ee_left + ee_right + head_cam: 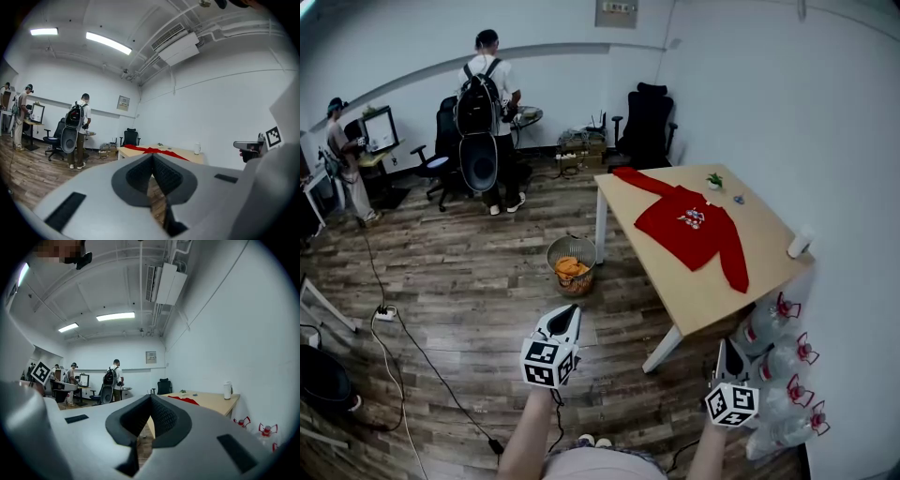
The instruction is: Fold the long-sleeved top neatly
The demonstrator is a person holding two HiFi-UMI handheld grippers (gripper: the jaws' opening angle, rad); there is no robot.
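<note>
1. Wood-plank floor (469, 281) fills most of the head view, under white walls.
2. Light wooden bench (703, 295) stands against the right wall on white legs.
3. Person with a black backpack (487, 103) stands at the far wall. A second person (342, 155) stands at a monitor on the far left.
4. Red long-sleeved top (689, 225), the task item, lies spread flat on the bench, front up, with a small print on the chest. One sleeve runs to the far left corner of the bench and the other stretches toward the near edge.
5. Black office chair (645, 127) sits beyond the far end of the bench.
6. Clear water bottles (778, 366) with red handles are lined along the right wall, beside the near bench leg.
7. Wire basket (572, 265) sits on the floor just left of the bench, with something orange inside.
8. Left tool (152, 157) has its jaws pressed together with nothing between them. It is held over the floor, well apart from the top.
9. Right tool (151, 397) also has its jaws pressed together on nothing. It is short of the near bench corner and touches nothing.
10. White cylinder (799, 244) stands at the right edge of the bench; what it is can't be told.
11. Small potted plant (713, 180) stands at the far end of the bench, near the top's collar.
</note>
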